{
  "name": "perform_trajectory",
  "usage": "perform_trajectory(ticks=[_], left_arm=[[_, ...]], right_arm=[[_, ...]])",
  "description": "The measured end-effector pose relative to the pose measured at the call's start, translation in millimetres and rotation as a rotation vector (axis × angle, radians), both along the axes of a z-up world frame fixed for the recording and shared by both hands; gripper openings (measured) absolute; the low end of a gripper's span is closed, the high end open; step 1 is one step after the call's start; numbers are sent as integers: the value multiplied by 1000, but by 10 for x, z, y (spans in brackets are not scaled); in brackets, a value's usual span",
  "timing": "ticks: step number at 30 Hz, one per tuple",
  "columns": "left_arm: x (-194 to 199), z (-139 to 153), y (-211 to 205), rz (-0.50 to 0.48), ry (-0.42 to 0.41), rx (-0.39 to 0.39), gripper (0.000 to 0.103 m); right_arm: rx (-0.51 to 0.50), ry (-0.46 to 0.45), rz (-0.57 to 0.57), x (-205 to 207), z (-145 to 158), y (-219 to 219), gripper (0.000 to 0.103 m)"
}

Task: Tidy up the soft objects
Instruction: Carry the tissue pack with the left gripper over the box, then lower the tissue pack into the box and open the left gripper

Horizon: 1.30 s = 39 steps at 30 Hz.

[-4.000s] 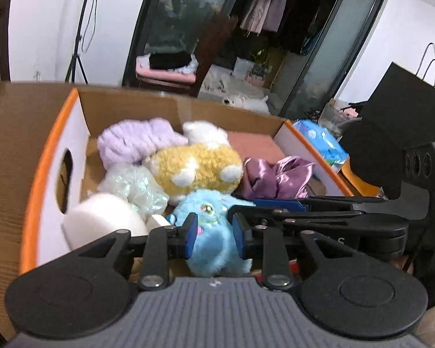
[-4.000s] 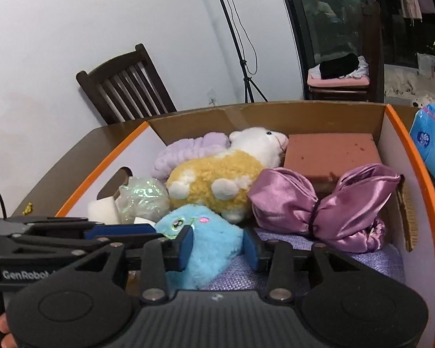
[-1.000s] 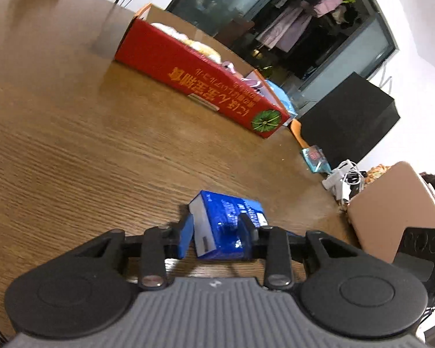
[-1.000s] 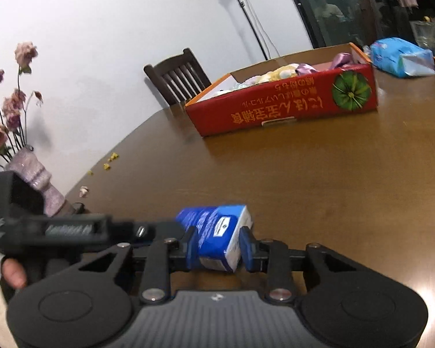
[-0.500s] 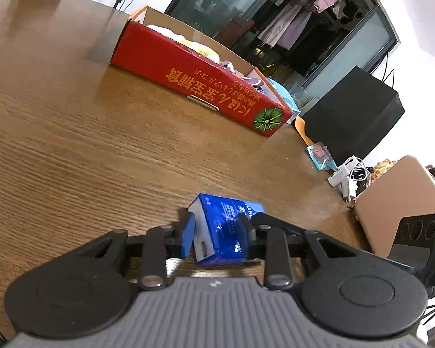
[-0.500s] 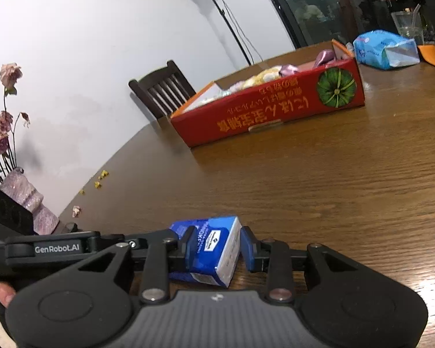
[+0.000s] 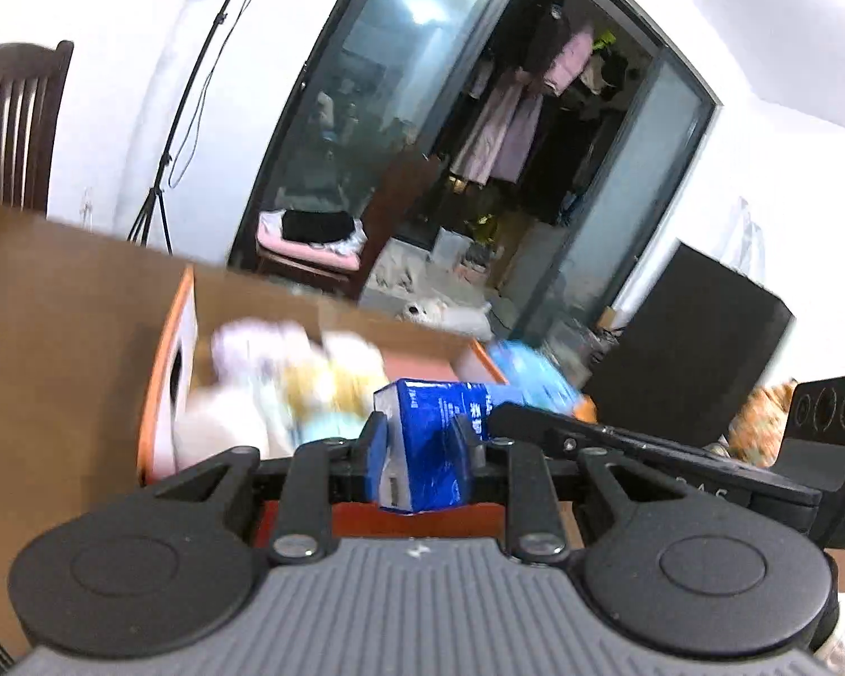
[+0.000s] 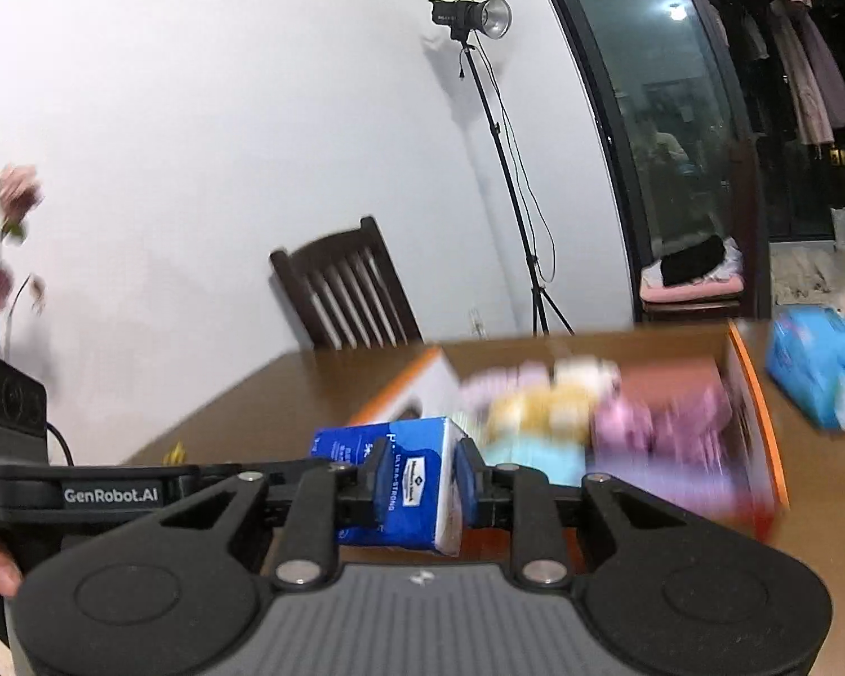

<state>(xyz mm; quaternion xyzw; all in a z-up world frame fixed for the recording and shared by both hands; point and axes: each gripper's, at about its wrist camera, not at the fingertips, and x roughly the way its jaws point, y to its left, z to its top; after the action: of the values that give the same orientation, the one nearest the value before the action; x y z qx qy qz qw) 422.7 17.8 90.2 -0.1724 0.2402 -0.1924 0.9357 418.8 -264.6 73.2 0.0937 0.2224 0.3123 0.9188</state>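
Observation:
A blue tissue pack hangs in the air just in front of the orange-rimmed cardboard box. My left gripper grips one end of it and my right gripper the other end. The jaws of both are closing, with their pads pressed on the pack. Blurred soft toys fill the box: purple, yellow-white, pale blue and a shiny purple bow. In the right wrist view a hand holds the left gripper's body at the lower left.
The box stands on a brown wooden table. A blue plastic package lies to the right of the box. A dark wooden chair and a light stand are behind the table. A black bag stands at right.
Both grippers have lifted the tissue pack off the table and carried it up toward the box, which is now close ahead. The views have tipped up toward the room.

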Motion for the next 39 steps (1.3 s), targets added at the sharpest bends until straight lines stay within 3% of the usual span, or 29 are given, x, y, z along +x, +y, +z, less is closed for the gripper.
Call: perform_trajectory(ticks=[4, 11, 13, 18, 26, 30, 35, 37, 39], left_arm=[[617, 11, -91, -39, 60, -30, 24], [1074, -423, -679, -165, 171, 33, 24], [1175, -520, -827, -188, 192, 40, 23], [1200, -580, -936, -258, 173, 45, 25], [991, -234, -640, -141, 95, 163, 26], [695, 76, -465, -74, 44, 222, 34], [278, 339, -314, 50, -34, 326, 52], [121, 380, -271, 121, -81, 384, 63], [-75, 376, -251, 207, -158, 409, 86]], right_arm=[[-20, 3, -39, 641, 152, 55, 23], [-99, 109, -168, 918, -160, -299, 24], [-137, 111, -209, 942, -242, -369, 32], [-117, 119, -269, 1007, -331, -556, 42], [-105, 65, -262, 930, -155, -659, 44], [-139, 26, -232, 805, 118, -624, 48], [-195, -13, -201, 563, 420, -567, 56], [-215, -16, -191, 462, 490, -539, 60], [-234, -32, -194, 335, 517, -500, 69]])
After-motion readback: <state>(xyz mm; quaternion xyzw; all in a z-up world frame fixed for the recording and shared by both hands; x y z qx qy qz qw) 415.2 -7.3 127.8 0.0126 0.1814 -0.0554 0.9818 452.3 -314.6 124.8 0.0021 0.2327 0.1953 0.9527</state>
